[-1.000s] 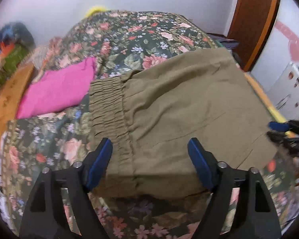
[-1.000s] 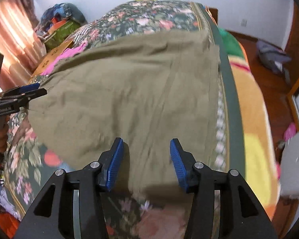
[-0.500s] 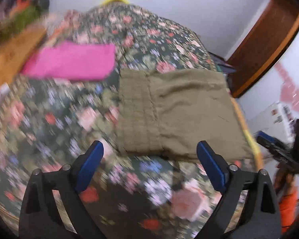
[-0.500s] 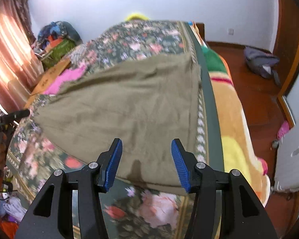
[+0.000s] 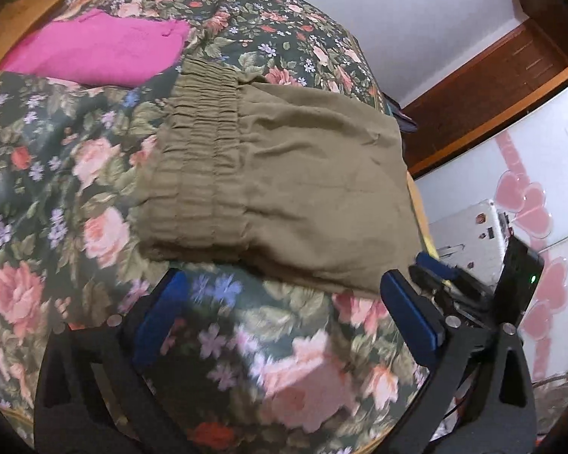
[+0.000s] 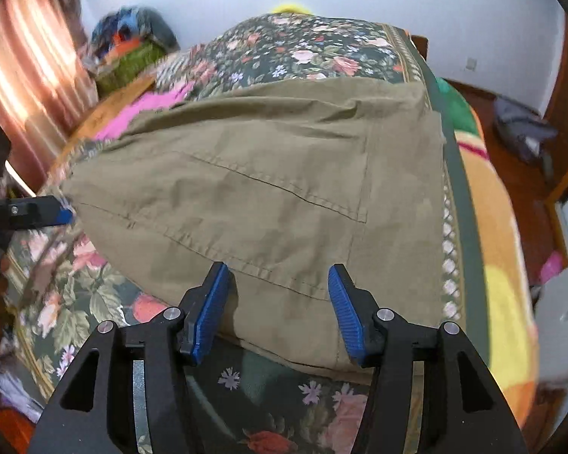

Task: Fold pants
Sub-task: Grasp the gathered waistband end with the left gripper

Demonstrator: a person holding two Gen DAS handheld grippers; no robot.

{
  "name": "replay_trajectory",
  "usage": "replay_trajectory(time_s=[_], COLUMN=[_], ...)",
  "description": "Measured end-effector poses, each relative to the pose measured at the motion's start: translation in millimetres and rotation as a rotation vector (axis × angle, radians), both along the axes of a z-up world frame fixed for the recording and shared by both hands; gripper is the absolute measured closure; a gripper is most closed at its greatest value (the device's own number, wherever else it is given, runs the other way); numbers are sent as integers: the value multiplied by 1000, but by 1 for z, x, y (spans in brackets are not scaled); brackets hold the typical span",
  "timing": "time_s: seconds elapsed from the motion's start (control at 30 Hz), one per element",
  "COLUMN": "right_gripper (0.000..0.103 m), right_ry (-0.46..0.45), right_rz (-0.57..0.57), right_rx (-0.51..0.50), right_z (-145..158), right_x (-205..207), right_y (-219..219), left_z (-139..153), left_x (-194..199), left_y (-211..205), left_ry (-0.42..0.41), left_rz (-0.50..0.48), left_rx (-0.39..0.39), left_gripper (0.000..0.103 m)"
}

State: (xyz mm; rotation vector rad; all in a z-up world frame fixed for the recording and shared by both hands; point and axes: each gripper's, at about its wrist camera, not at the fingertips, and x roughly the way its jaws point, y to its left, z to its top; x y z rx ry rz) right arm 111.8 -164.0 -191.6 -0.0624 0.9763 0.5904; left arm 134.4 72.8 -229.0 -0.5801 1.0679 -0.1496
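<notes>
Olive pants [image 5: 284,181] lie folded into a rectangle on the floral bedspread [image 5: 56,174], elastic waistband to the left. My left gripper [image 5: 284,299] is open and empty, just short of the pants' near edge. My right gripper [image 6: 278,280] is open and empty, its jaws over the near edge of the pants [image 6: 265,189] at the other end. The right gripper [image 5: 435,268] shows at the right in the left wrist view. The left gripper [image 6: 53,212] shows at the left in the right wrist view.
A folded pink garment [image 5: 94,49] lies beyond the waistband. The bed's right edge has a striped blanket [image 6: 488,204]. A wooden headboard [image 6: 106,109] and clutter are at the far left. A dark bag [image 6: 522,132] lies on the floor.
Both grippers pulled back from the pants, then came close again; now both sit at the near edge of the folded pants. Both stayed open.
</notes>
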Motion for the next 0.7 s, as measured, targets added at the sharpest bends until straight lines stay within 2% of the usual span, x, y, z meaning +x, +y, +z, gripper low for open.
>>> replay_trajectory(time_s=[0.43, 0.53, 0.63, 0.7], right_gripper=[49, 49, 49, 49], right_ry=[9, 10, 13, 14], right_rz=[9, 9, 6, 3], right_rx=[12, 15, 24, 26], right_z=[-4, -4, -5, -5], right_x=[-1, -2, -2, -2], right_y=[-1, -1, -2, -3], left_z=[-20, -21, -19, -17], left_x=[50, 59, 66, 69], left_y=[27, 28, 23, 20], left_ry=[32, 33, 29, 25], left_rz=[125, 141, 151, 164], left_rx=[-173, -162, -103, -28], left_gripper=[1, 1, 3, 21])
